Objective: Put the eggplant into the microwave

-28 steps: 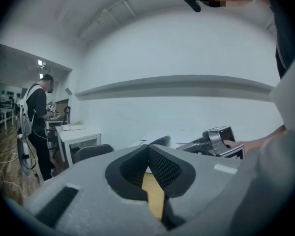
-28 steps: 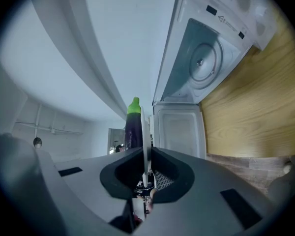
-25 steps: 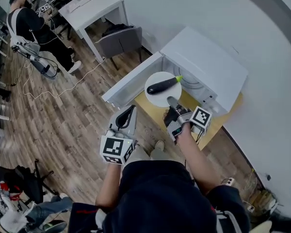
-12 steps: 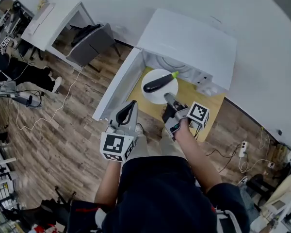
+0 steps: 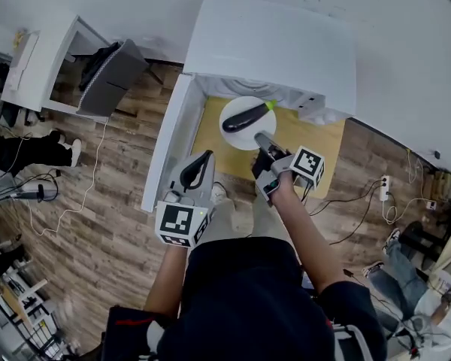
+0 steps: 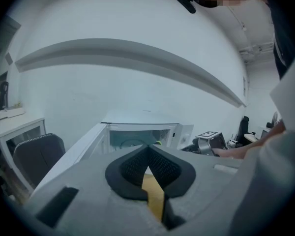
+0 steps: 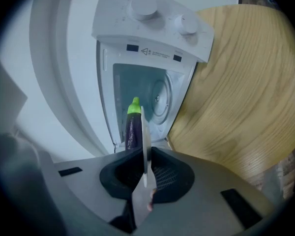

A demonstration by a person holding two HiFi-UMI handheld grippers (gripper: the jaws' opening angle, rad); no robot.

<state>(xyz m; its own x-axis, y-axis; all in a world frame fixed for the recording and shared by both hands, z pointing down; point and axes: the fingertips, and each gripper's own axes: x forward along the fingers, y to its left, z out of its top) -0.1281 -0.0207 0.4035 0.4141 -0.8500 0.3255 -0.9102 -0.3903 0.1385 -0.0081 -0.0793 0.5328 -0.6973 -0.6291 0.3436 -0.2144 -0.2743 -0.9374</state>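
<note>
Eggplant (image 5: 246,116) lies across the plate (image 5: 239,137), long axis left to right, green stem right, just far of the right tongs (image 5: 261,141), which clamp the plate's near rim. The open microwave (image 5: 270,43) is just beyond. The left tongs (image 5: 198,168) are closed and empty, hanging back.

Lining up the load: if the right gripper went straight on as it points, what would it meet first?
Probably the cavity of the open microwave. The right gripper, shut on the rim of the plate that carries the eggplant, points into the opening; nothing shows between. Depth is unclear.
</note>
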